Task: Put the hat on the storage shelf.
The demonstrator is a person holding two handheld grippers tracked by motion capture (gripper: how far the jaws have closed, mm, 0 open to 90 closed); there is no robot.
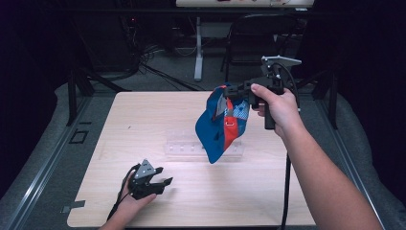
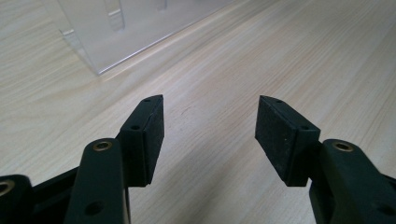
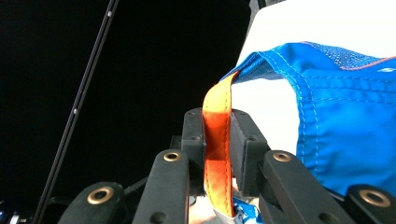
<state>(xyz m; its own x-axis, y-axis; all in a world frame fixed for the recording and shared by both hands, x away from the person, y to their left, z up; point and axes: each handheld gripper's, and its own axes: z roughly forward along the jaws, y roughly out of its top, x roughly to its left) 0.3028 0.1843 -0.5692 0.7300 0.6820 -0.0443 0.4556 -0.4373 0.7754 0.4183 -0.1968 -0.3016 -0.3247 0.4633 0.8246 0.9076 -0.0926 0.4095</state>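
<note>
We have the right gripper (image 1: 235, 91) raised over the far right part of the table (image 1: 143, 120), jaws pinched tight on the orange strap (image 3: 217, 140) of the blue cap (image 1: 222, 127), which hangs free in the air below it, just above the clear acrylic rack (image 1: 191, 146). In the right gripper view the strap runs edge-on between the pads, so our hold is on a thin, smooth band of fabric and nothing else (no crown, no brim in the bite). Main risk as we judge it: the strap creeps out under the cap's own weight, or on a quick swing, and the cap drops onto the rack or table in a pose we can't predict. Second risk: the cap dangles and twists freely, so if we aim it at one of the rack's pegs it may turn off line and snag, or drag across the rack and shove it, since the rack looks light and isn't visibly fixed down. Third: the strap's buckle end sits close to the pads at the bottom of that view, and a tug there could loosen the strap. The left gripper (image 1: 152, 183) rests low at the near left of the table, jaws spread with nothing between them, well apart from the cap, so it can't steady rack or cap without a reach; if we bring it in late, the two tools may crowd each other at the rack.
</note>
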